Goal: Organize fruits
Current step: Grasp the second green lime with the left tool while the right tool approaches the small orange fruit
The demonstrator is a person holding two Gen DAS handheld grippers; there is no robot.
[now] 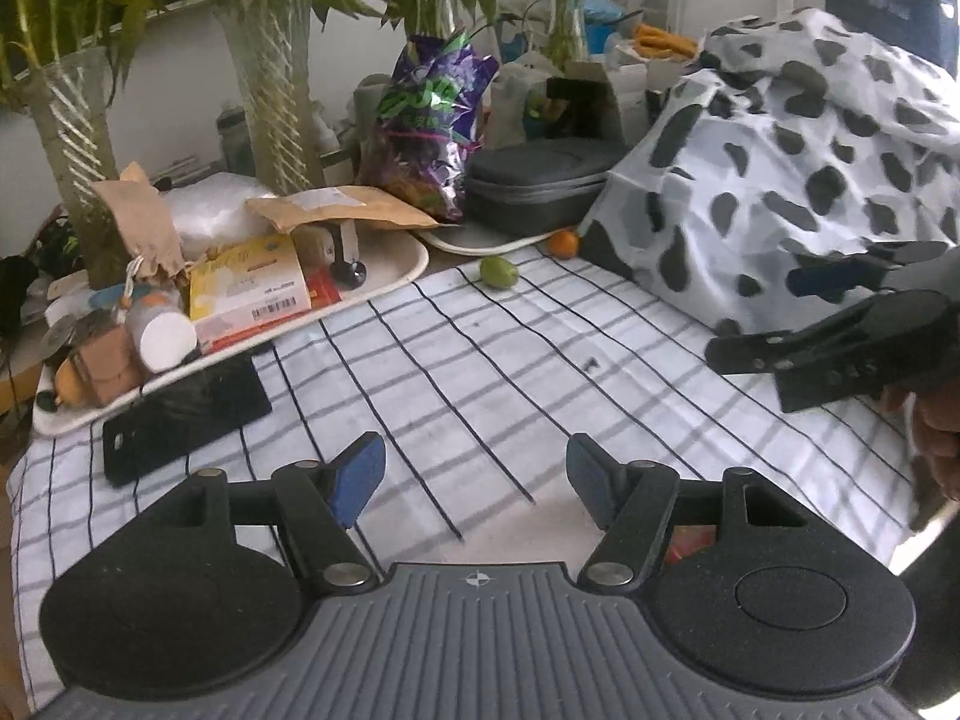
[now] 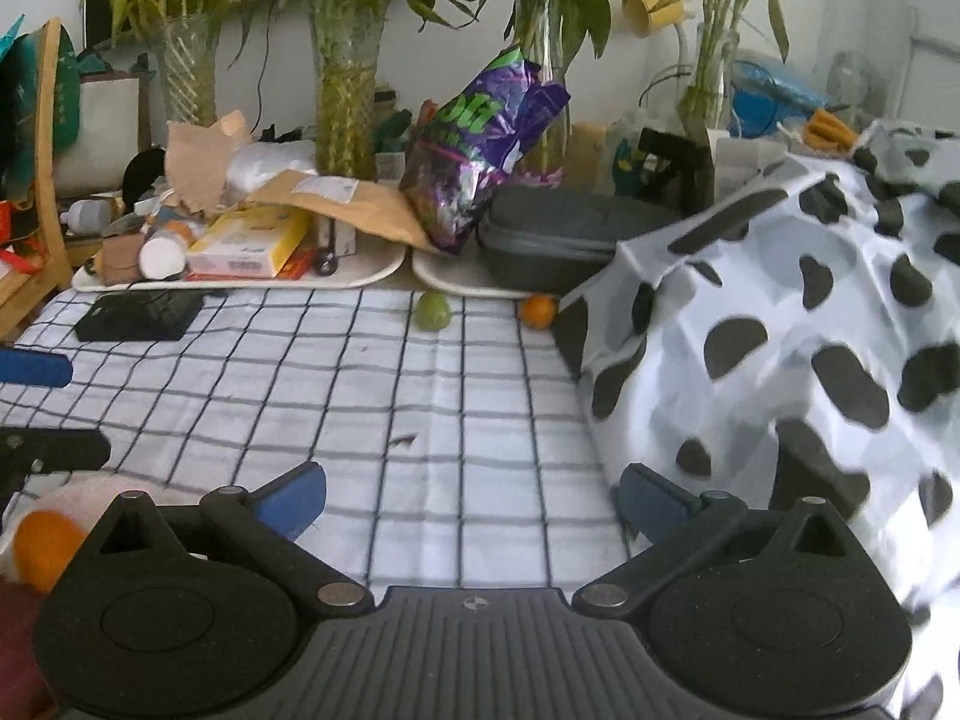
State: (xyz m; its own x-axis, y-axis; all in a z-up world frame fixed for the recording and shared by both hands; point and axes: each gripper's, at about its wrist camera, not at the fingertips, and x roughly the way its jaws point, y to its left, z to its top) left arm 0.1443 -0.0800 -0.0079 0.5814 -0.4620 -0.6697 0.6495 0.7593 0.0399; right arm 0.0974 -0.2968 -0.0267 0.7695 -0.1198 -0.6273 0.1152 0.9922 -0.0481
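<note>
Your left gripper (image 1: 476, 480) hangs over the checked tablecloth (image 1: 480, 360) with its 2 blue-padded fingers spread wide and nothing between them. Your right gripper (image 2: 471, 498) is likewise wide apart and empty above the same cloth; seen from the left wrist, it comes in from the right with its 2 fingers parted.

Take the tablecloth as your landmark. At its far edge lies the green fruit (image 2: 433, 311), resting on the cloth just in front of the white trays (image 2: 384, 273). The small orange fruit (image 2: 537, 310) sits at that same far edge, to the right of the green one and apart from it, touching or nearly touching the spotted cover (image 2: 780, 330) that drapes over the cloth's right side. At the cloth's near left corner, in the right wrist view, another orange fruit (image 2: 45, 546) rests in a pale dish whose shape you cannot make out clearly. A black phone-like slab (image 1: 180, 414) lies on the cloth's far left, beside the cluttered tray. A purple snack bag (image 2: 480, 150) stands beyond the far edge, behind the trays.
</note>
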